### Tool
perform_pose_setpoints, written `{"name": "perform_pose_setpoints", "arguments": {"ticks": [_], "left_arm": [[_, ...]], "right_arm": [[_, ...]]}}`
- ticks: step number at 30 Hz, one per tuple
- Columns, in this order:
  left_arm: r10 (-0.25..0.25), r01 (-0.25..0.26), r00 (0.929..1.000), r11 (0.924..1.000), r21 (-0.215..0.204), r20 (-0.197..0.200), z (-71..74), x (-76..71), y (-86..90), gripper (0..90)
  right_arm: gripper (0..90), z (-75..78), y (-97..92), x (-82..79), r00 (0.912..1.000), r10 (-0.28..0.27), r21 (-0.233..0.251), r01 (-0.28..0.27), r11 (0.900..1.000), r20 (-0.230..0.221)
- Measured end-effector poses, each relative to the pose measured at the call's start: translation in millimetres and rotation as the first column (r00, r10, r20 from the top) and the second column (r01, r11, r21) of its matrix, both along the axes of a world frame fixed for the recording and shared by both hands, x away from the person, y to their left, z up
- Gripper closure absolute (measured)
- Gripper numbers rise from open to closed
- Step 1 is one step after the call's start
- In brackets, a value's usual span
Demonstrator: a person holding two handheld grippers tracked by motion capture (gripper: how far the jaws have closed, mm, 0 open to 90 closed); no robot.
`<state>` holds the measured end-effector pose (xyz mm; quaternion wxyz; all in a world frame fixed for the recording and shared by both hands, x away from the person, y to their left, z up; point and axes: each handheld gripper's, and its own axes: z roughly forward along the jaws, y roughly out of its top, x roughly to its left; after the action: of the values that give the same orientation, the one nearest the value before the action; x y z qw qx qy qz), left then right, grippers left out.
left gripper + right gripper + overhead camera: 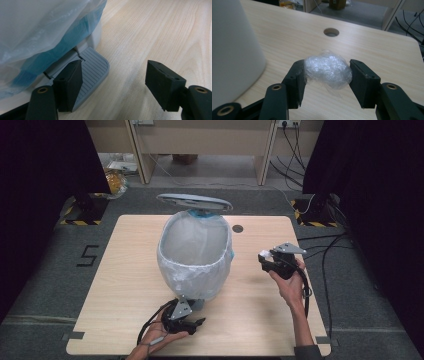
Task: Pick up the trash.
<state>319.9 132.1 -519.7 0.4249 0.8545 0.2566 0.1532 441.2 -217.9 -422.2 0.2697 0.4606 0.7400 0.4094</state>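
The right gripper (325, 82) holds a crumpled ball of clear plastic wrap (327, 71) between its two jaws; the jaws press on both sides of the ball and it is lifted above the wooden table (372, 47). To the left of these jaws, very near, stands the white wall of the pedal bin (234, 47). Straight ahead of them, farther on the table, is a round cable hole (331, 32).

In the high view the right gripper (265, 256) is beside the bin (195, 270), apart from it, at about the height of its rim. The bin has a white plastic bag (197, 240) folded over the rim, and its grey lid (194, 201) stands open behind.

The left gripper (113, 82) is low at the foot of the bin. Its jaws are apart and hold nothing, although they are near their narrowest. One jaw rests on the grey ribbed pedal (93, 67), the other stands over bare table. Just above the pedal hangs the bag with a blue layer (70, 37) under it.
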Motion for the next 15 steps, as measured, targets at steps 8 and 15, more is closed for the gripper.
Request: {"name": "perform_pose_setpoints", "arguments": {"ticks": [8, 15], "left_arm": [[0.001, -0.001, 1.0, 1.0, -0.003, -0.003, 0.0, 0.1, 0.2, 29.9], [0.004, -0.004, 1.0, 1.0, -0.006, 0.007, -0.1, -0.1, -0.5, 29.9]], "right_arm": [[47.9, 34.6, 7.4, -13.8, 0.9971, 0.044, 0.018, -0.045, 0.9988, 0.062], [47.9, 55.5, 17.8, -21.2, 0.9927, 0.079, 0.031, -0.082, 0.9962, 0.091]]}}
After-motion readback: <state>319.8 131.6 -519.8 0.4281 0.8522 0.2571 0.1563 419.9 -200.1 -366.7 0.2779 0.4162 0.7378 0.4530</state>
